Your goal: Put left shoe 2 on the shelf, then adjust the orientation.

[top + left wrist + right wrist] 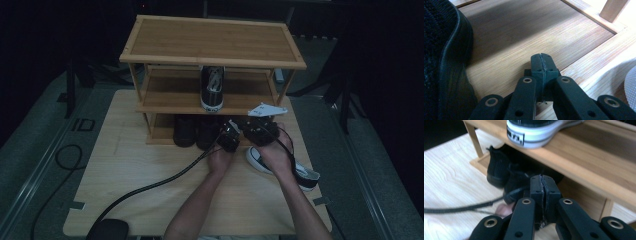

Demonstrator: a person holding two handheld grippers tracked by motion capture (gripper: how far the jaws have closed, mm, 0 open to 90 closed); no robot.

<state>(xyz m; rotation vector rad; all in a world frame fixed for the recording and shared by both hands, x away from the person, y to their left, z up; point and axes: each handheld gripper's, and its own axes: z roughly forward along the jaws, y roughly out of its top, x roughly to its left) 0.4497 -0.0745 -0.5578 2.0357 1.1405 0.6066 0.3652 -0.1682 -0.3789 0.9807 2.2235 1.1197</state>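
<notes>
Sneaker work seems to be the step in hand: one black-and-white canvas sneaker point(212, 89) already stands on the middle shelf of the bamboo shoe rack point(212, 40), heel toward the person, and its partner, the second sneaker point(305, 175), lies on its side on the table point(125, 170), just under and beside the right hand point(275, 152). I judge that this lying shoe is the next thing to bring up beside the first. Right gripper point(545, 185) has its jaws pressed together with nothing between them, and it hangs in front of the rack, above the shoe. Left gripper point(543, 62) is closed in the same way and empty, its tips over the bare wood of the bottom shelf point(524, 37), next to a dark shoe point(444, 62). Two dark shoes point(195, 131) stand there at the left part of that shelf. To do the step well, the right jaws must first open and come down on the collar or heel rim of the lying sneaker, not on the loose laces. The lift should keep the sole level. The free place on the middle shelf is to the right of the standing sneaker, so the shoe should enter under the top shelf without touching the post point(284, 85). The cable point(160, 182) of the left gripper crosses the table and should stay out of the way.
</notes>
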